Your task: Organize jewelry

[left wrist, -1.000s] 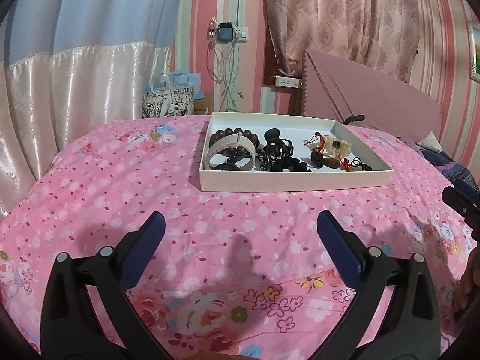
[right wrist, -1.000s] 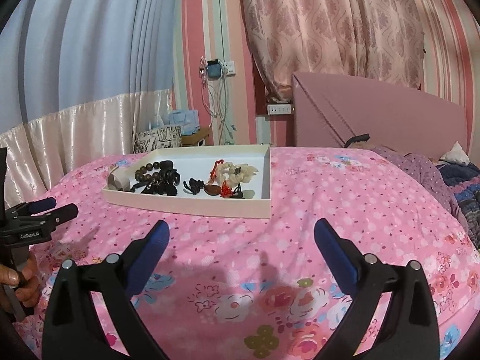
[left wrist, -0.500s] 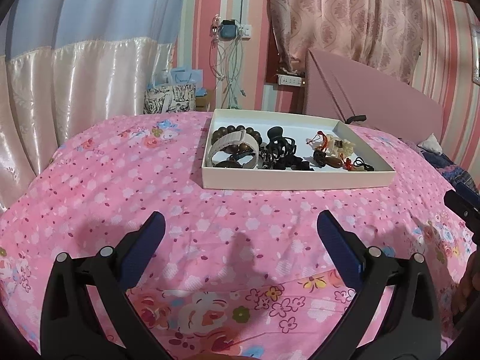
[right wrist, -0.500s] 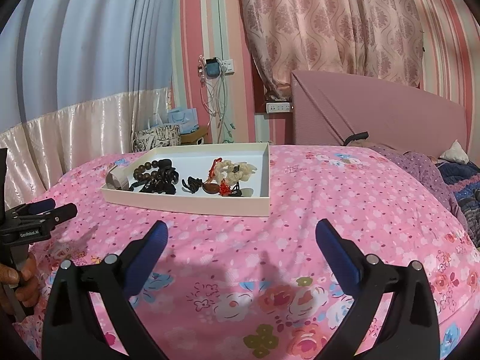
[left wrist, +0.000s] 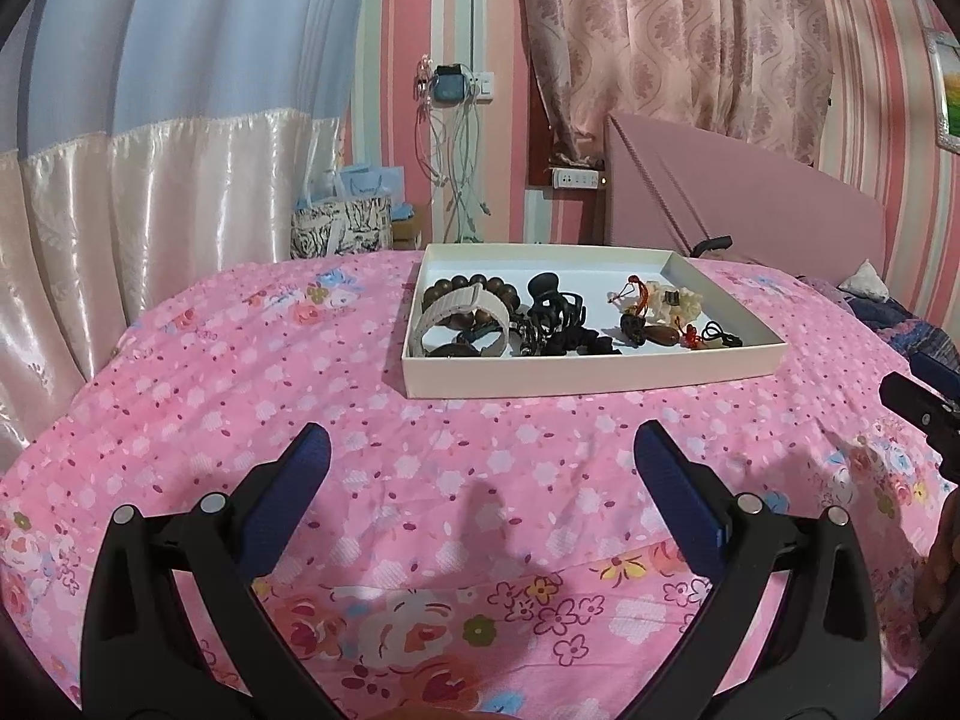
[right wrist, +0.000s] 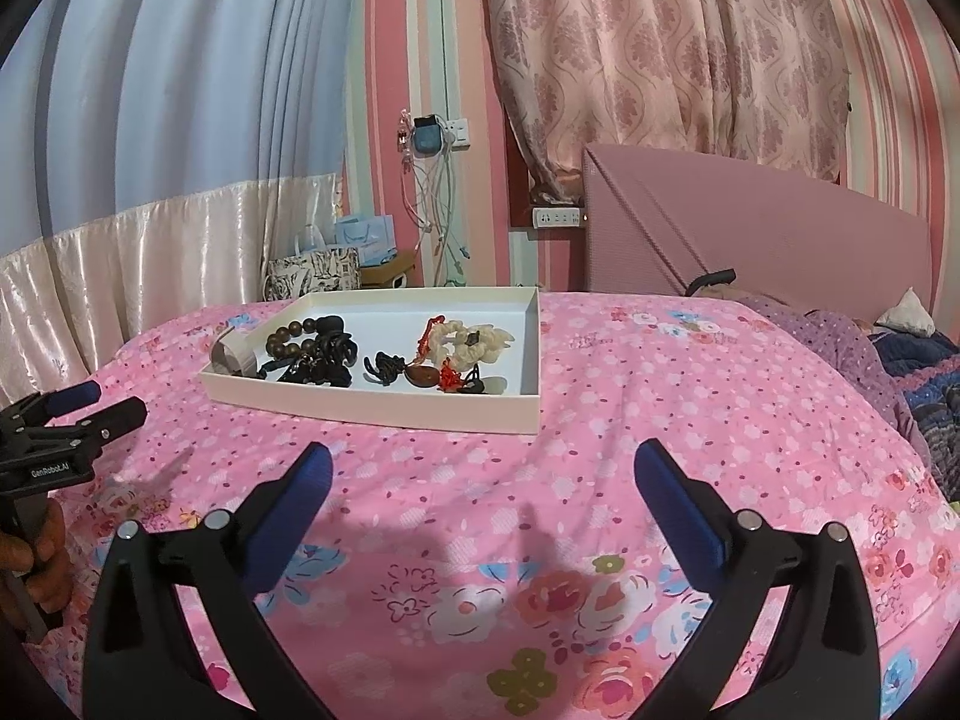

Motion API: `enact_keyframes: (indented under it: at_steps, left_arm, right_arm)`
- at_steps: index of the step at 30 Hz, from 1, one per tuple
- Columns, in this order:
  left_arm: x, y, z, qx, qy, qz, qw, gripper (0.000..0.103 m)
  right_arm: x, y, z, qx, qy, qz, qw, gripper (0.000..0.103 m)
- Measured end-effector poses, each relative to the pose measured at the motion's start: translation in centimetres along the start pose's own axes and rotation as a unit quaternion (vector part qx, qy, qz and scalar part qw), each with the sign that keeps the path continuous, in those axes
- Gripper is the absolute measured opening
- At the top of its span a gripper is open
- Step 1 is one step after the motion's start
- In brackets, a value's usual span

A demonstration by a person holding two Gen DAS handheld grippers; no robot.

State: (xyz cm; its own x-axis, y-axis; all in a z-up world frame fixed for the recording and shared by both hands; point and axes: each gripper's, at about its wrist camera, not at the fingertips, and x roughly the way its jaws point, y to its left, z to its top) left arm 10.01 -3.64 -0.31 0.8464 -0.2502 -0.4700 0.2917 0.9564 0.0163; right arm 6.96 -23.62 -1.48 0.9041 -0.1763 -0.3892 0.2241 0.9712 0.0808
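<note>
I'm hovering both tongs, left [left wrist: 480,450] and right [right wrist: 480,471], spread wide and holding nothing, short of the tray [left wrist: 591,373] where the jewelry [left wrist: 543,318] is piled. Guessing I'm reaching in next.

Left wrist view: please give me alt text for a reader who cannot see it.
A shallow white tray of jewelry, with a brown bead bracelet, a white band, a black hair claw and small trinkets, sits on a pink floral bedspread. The left hand-held gripper is open and empty, short of the tray.
</note>
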Motion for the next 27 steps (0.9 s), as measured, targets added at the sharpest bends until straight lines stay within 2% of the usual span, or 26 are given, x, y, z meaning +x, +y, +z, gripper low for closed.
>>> enact_keyframes:
  at_steps: [5,27]
  left_arm:
    - [-0.44,-0.35,-0.01,0.011,-0.011,0.006,0.9999,0.100]
    - [-0.59,0.15,-0.06,0.007,-0.012,0.016,0.9998,0.100]
  right_arm:
    - [0.05,0.00,-0.04,0.000,0.002,0.000,1.000,0.100]
    - [-0.29,0.19,-0.05,-0.018,0.001,-0.011,1.000,0.101]
